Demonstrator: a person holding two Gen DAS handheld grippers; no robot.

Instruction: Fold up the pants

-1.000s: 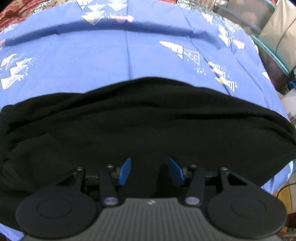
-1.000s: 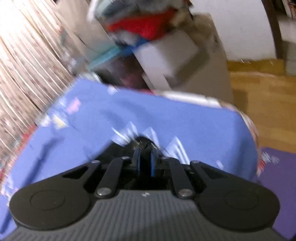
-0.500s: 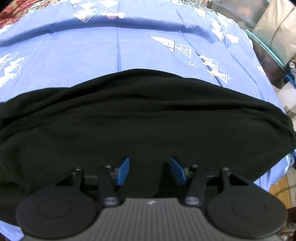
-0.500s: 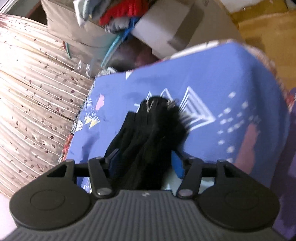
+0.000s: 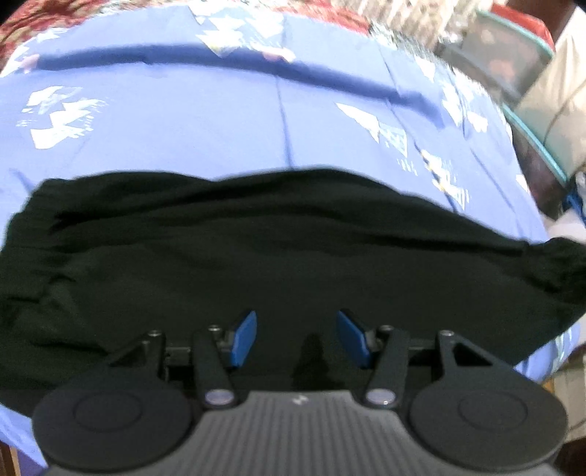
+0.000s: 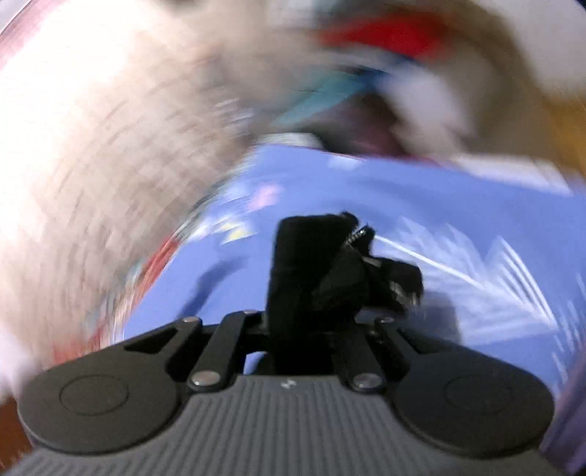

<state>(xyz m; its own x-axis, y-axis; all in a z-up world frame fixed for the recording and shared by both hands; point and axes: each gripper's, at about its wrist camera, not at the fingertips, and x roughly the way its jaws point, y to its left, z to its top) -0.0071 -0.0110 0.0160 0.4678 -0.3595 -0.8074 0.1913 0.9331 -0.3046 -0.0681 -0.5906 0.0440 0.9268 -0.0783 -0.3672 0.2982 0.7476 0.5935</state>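
Observation:
Black pants lie spread across a blue printed sheet. My left gripper hovers low over their near part, open, its blue pads apart with only flat cloth below. In the blurred right wrist view, a bunched end of the pants with a zipper stands up out of my right gripper. Its jaws are closing on that bunch, and the pads are hidden by the cloth. The bunch hangs above the sheet.
A teal-rimmed container and other clutter stand past the sheet's right edge. A red patterned cover shows at the far left. The right wrist view has a blurred pale curtain and a pile of coloured things behind.
The right gripper opened around the bunched pants end, then closed on it and rose. In the left wrist view the pants' right end has gathered and the camera has shifted.

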